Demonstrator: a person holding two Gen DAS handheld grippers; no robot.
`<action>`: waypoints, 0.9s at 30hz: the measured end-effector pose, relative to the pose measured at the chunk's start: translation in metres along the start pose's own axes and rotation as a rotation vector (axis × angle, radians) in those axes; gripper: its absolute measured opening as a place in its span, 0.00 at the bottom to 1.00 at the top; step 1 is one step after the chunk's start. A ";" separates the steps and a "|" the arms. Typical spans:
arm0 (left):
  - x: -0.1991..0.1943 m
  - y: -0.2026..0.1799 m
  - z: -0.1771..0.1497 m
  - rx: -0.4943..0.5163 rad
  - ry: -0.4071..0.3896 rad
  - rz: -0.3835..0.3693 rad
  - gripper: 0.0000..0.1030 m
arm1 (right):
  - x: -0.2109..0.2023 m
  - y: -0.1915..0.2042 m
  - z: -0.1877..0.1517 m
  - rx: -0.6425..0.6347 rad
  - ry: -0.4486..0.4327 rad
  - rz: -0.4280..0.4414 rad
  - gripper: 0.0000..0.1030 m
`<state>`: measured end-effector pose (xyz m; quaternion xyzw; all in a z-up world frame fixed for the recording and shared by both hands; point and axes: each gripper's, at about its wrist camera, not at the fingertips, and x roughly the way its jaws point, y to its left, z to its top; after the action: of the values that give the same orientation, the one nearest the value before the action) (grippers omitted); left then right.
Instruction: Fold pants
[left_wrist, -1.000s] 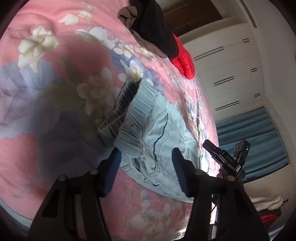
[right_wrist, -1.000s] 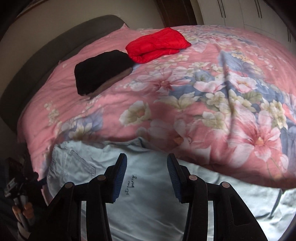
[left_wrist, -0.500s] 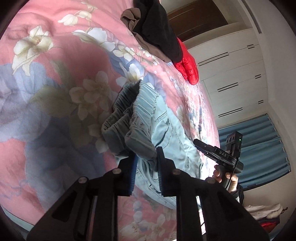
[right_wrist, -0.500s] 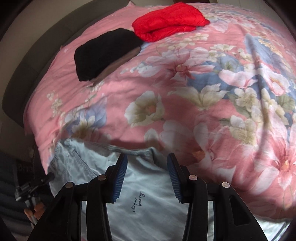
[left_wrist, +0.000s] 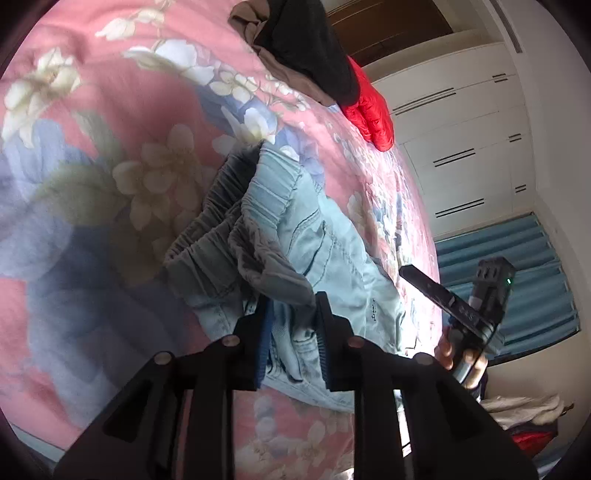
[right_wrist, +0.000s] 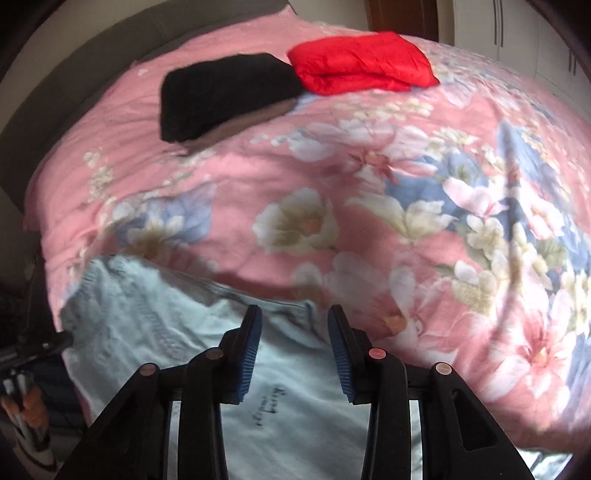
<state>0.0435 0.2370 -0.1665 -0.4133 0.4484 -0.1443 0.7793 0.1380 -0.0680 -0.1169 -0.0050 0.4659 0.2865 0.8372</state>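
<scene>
In the left wrist view, the left gripper (left_wrist: 291, 332) sits at six o'clock, its blue-padded fingers (left_wrist: 264, 343) drawn in on a bunched fold of the light blue denim pants (left_wrist: 332, 251) just below the gathered elastic waistband (left_wrist: 236, 229). Its jaws closed and have just eased slightly wider, and cloth fills the gap between them, so this reads as a pinch on the fabric. The waistband is lifted and crumpled toward eleven o'clock from the grip, while the legs trail away toward four o'clock over the pink floral quilt (left_wrist: 110, 147).

In the right wrist view, the right gripper (right_wrist: 293, 347) hovers at six o'clock with its fingers apart and just narrowing. Pale denim lies under and between them, but the pads do not press on it. The leg fabric spreads from six round to nine o'clock.

This cloth looks soft, light and floppy; it should sag and crease wherever it is unsupported. The thick waistband and stitched seams offer the firmest hold, and a single thin layer may slip out.

Further off, at twelve o'clock, a folded black garment (right_wrist: 225, 96) and a folded red padded garment (right_wrist: 362, 62) rest on the quilt. White wardrobe doors (left_wrist: 461, 147) stand beyond.
</scene>
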 end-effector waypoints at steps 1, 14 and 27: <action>0.004 0.002 0.002 -0.014 0.004 -0.002 0.24 | -0.001 0.009 -0.003 -0.017 -0.002 0.022 0.38; -0.023 0.002 0.002 0.009 -0.122 0.038 0.14 | 0.025 0.165 -0.104 -0.592 -0.004 -0.030 0.39; -0.020 0.038 0.007 -0.032 -0.066 0.078 0.19 | 0.050 0.180 -0.100 -0.588 -0.002 -0.095 0.12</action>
<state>0.0327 0.2762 -0.1823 -0.4126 0.4402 -0.0930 0.7921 -0.0064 0.0787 -0.1662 -0.2686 0.3612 0.3696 0.8129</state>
